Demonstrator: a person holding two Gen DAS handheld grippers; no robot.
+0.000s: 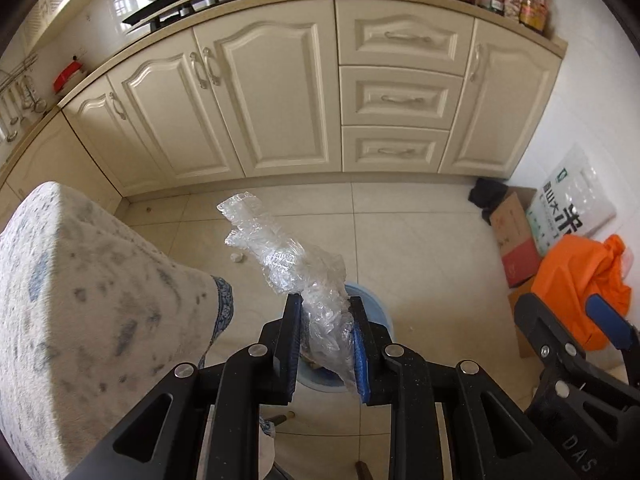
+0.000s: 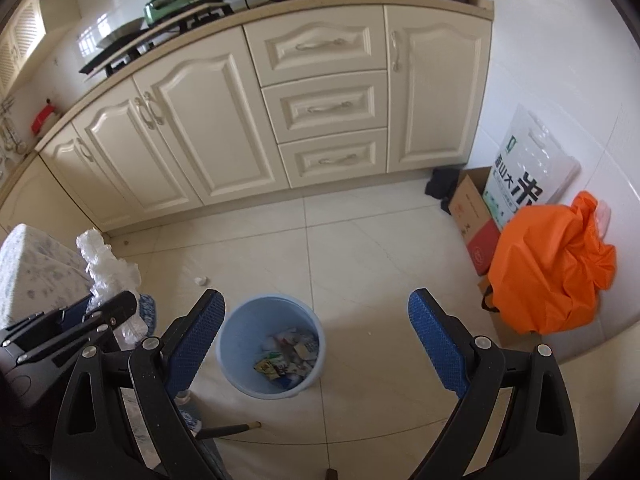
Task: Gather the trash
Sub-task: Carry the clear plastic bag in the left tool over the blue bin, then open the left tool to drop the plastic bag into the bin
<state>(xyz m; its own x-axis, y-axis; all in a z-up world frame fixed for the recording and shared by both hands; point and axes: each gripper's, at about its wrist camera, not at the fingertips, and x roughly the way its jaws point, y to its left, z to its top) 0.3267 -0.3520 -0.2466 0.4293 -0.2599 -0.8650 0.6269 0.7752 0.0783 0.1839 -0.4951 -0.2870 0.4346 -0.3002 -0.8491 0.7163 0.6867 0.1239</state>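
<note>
My left gripper (image 1: 325, 304) is shut on a crumpled piece of clear plastic wrap (image 1: 288, 256), which sticks up past the fingertips. Right beneath it, mostly hidden by the jaws and the wrap, is the light blue trash bin (image 1: 376, 312). In the right wrist view that bin (image 2: 240, 328) stands on the floor with several wrappers inside, and my right gripper (image 2: 316, 304) hangs open and empty above it. The left gripper (image 2: 96, 312) with the plastic wrap (image 2: 108, 268) shows at the left of that view, beside the bin. A small white scrap (image 2: 201, 280) lies on the tiles.
A table with a blue-speckled white cloth (image 1: 80, 280) fills the left. Cream kitchen cabinets (image 1: 280, 100) run along the back. At the right wall sit an orange bag (image 2: 548, 268), a cardboard box (image 2: 472, 216) and a rice sack (image 2: 528, 168).
</note>
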